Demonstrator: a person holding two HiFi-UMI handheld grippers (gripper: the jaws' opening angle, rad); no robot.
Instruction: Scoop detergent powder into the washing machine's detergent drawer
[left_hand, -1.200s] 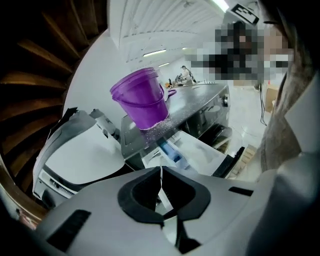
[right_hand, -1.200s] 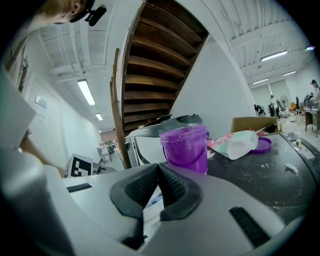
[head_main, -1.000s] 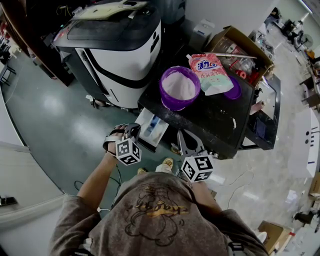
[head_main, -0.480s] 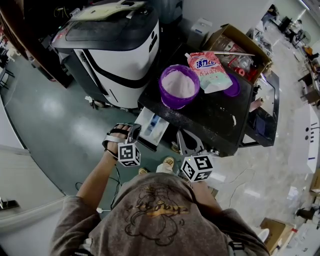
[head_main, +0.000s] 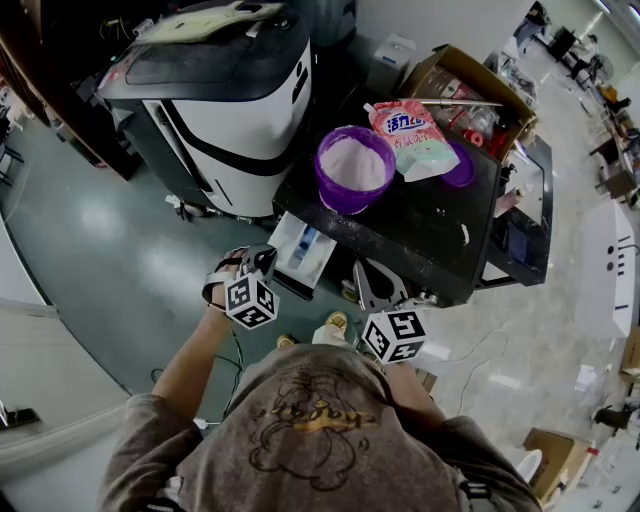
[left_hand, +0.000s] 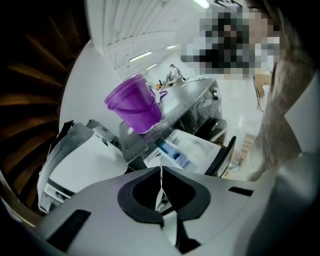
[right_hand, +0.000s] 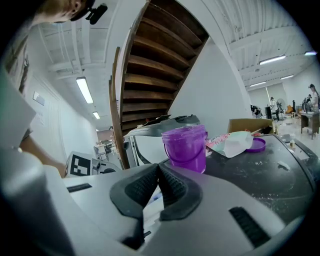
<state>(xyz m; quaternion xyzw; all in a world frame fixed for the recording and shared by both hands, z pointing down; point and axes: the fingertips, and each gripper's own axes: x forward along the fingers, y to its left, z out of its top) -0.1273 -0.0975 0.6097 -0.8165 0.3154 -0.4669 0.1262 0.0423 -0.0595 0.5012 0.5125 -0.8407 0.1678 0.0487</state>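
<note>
Left gripper: jaws pressed together with nothing between them. It hangs at lower centre-left of the head view, just beside the open drawer. Right gripper: jaws likewise closed on nothing, at the near edge of the table, lower centre.

Location of parts:
- The drawer projects from the washer under the table's left edge. It is white with a blue insert.
- The powder fills the purple bucket at upper centre, on the table.
- The bag and the lid lie just right of the bucket.
- I can make out no scoop in any view.

Handling, as I judge it:
- The powder is loose, light and quick to spill. White grains already dot the table top, so I should carry any load level and slowly.
- The bucket looks like thin plastic, smooth and somewhat flexible, and nearly full, so moderately heavy. The rim wall is the place to clamp, one jaw inside and one outside. A grip on the round body would likely slip.
- The drawer is light plastic on a slide. I would steady it by its front edge and not press down on it
</note>
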